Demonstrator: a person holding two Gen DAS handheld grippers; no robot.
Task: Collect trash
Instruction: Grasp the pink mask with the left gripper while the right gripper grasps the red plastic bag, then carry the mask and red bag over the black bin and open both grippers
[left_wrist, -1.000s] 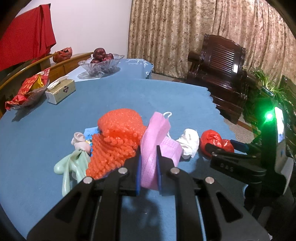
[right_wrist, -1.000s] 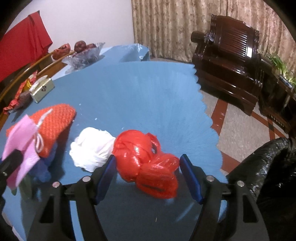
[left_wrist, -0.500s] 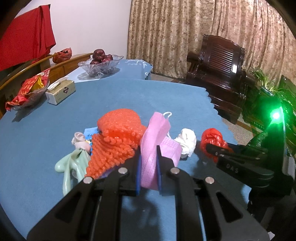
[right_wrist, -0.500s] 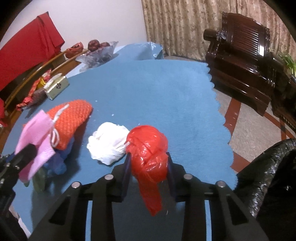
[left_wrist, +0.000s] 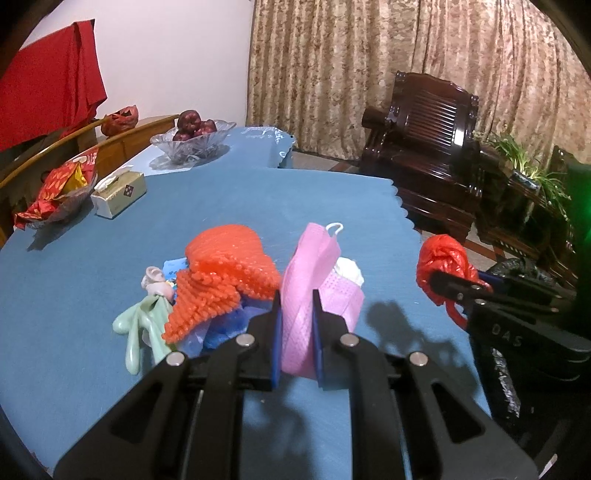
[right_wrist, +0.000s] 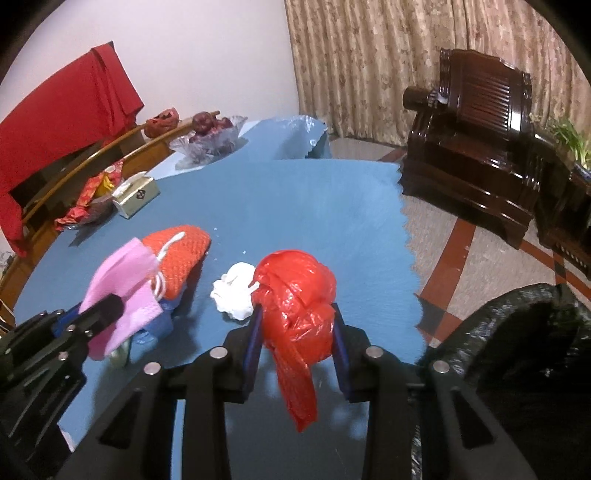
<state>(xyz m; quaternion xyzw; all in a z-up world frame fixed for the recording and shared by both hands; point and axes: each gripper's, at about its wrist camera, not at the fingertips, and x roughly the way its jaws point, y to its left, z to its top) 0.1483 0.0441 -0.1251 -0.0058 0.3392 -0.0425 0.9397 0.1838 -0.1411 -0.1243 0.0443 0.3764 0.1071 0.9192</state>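
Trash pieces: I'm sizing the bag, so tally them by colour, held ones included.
Red: 1, red plastic bag in the right tongs
Orange: 1, foam net
Pink: 1, pink mask in the left tongs
White: 1, white wad
Pale green: 1, glove
Blue: 1, blue plastic
Total: 6

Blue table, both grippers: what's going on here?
Trash pickup, mid-way. The left gripper is shut on a pink face mask; the right gripper is shut on a crumpled red plastic bag, held above the blue table. A black trash bag sits open just off the table's right edge. Orange foam netting, a white tissue wad and a pale green glove still lie on the table.
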